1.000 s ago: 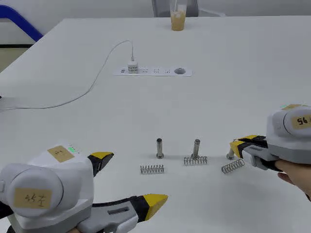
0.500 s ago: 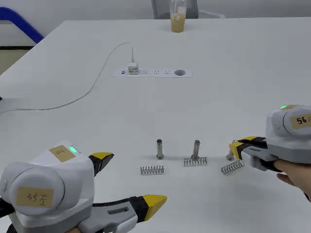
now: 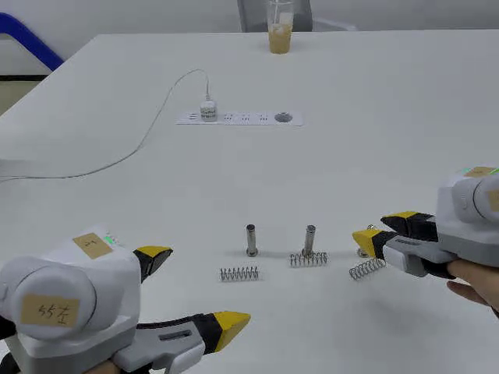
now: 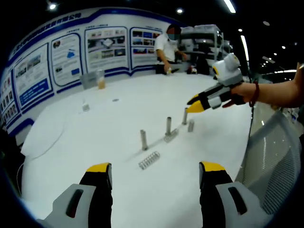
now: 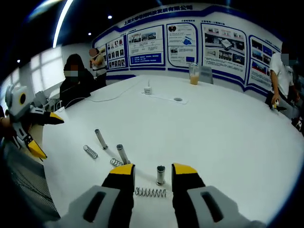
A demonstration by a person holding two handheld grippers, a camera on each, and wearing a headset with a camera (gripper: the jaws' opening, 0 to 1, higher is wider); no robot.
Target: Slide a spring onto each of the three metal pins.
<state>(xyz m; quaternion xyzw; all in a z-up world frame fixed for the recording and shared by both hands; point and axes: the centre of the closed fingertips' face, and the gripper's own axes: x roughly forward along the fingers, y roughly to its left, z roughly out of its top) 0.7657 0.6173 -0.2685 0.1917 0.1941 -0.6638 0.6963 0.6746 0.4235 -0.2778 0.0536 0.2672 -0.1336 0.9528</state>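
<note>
- Yellow sticker (image 3: 51,310), on the round rear housing of the left gripper (image 3: 195,288): is carrying a handwritten "55", with a further mark after it that is not resolving.
- Smaller yellow tag (image 3: 92,245), on top of the same gripper: is bearing faint writing, too small to read.
- Edge label (image 3: 493,199), on the right gripper (image 3: 382,227): is running off the picture's side, unreadable.
- Wall posters (image 5: 183,37), right gripper view: are displaying headings and blocks of print, too fine to read.
- Blue banner (image 5: 161,10) above them: is showing white characters, illegible.
</note>
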